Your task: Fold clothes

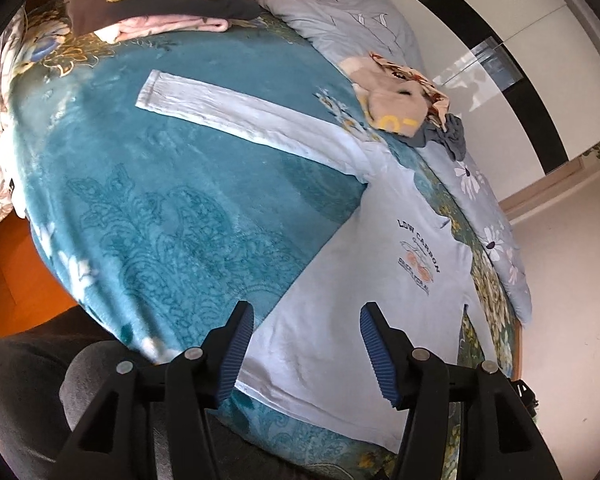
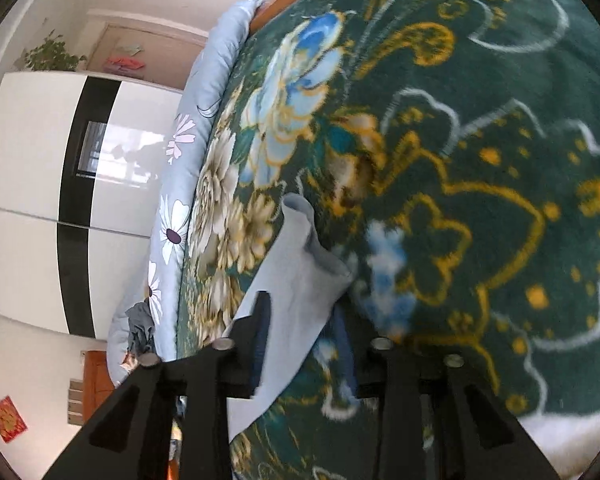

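Scene: While a pale blue long-sleeved shirt [image 1: 380, 248] lies face up across a teal blanket [image 1: 160, 200], the fold has yet to begin in earnest.
Shirt: its body fills the lower centre of the left wrist view, one sleeve [image 1: 228, 114] stretched flat toward the upper left.
Left gripper [image 1: 306, 354]: released, jaws apart above the hem at bottom centre, nothing between the pads.
Right gripper [image 2: 300, 344]: at the bottom centre of its own view, clenched on the shirt's other sleeve [image 2: 296, 280], whose cuff stands up past the fingertips over the dark floral blanket border [image 2: 480, 160].
Background: finished folded clothes [image 1: 160, 4] stacked at upper left; an unfolded heap [image 1: 404, 100] at upper right.
Step in hand: likely the spreading and first sleeve fold.
Next move: probably carrying the held sleeve across the chest, laid flat without bunching.
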### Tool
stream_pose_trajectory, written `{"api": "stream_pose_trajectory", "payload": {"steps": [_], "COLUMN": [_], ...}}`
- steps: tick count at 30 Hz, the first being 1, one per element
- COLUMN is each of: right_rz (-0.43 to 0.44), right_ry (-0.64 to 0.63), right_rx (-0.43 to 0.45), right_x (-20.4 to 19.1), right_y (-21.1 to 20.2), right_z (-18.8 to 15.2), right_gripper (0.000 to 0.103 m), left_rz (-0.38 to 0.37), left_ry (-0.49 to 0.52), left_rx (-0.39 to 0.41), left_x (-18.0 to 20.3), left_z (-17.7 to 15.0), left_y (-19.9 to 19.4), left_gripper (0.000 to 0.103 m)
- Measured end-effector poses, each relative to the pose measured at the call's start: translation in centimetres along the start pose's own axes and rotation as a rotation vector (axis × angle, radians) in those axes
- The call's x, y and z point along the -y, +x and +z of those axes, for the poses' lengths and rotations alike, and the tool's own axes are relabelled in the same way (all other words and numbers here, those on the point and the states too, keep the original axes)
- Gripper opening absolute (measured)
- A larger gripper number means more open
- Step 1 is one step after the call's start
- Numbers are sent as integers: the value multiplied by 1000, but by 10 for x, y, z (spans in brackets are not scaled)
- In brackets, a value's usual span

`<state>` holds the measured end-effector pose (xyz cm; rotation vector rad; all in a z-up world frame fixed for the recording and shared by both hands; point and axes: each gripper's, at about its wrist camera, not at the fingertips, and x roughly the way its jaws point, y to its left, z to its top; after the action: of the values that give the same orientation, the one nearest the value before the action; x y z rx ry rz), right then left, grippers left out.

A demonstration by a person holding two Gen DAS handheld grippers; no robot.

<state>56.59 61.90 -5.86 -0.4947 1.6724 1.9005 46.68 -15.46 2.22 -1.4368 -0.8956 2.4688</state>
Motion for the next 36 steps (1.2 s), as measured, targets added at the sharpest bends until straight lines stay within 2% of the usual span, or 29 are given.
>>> {"api": "stream_pose_trajectory", "payload": {"steps": [1, 4, 6, 9, 11, 17, 22, 26, 30, 36], "right_rz": [-12, -8, -16, 60, 141, 410, 635, 687, 675, 584], "right_ry": [0, 4, -47, -37, -21, -151, -278, -417, -454, -473], "right_rx": [1, 4, 6, 25, 40, -20, -139, -250, -378, -536], "right_x": [2, 2, -11, -26, -39, -136, -234, -295, -325, -333], "right_y": [3, 6, 5, 0, -5, -11, -6, 10, 58, 133], "right_z": [2, 6, 7, 9, 9, -21, -76, -135, -201, -305], "right_gripper": [4, 4, 3, 2, 2, 2, 2, 2, 2, 2], "left_rz": [2, 3, 3, -3, -8, -28, -44, -42, -45, -28], "left_ry": [2, -4, -24, -53, -64, -123, -174, -189, -218, -244], "left_rx": [4, 15, 17, 10, 12, 32, 44, 55, 52, 59], "left_x": [0, -4, -10, -21, -26, -47, -64, -71, -79, -89], "left_z": [1, 3, 4, 7, 10, 23, 32, 38, 44, 52], "left_y": [-1, -5, -5, -3, -2, -3, -6, -6, -4, -6], "left_gripper": [60, 60, 60, 60, 60, 60, 60, 60, 60, 60]}}
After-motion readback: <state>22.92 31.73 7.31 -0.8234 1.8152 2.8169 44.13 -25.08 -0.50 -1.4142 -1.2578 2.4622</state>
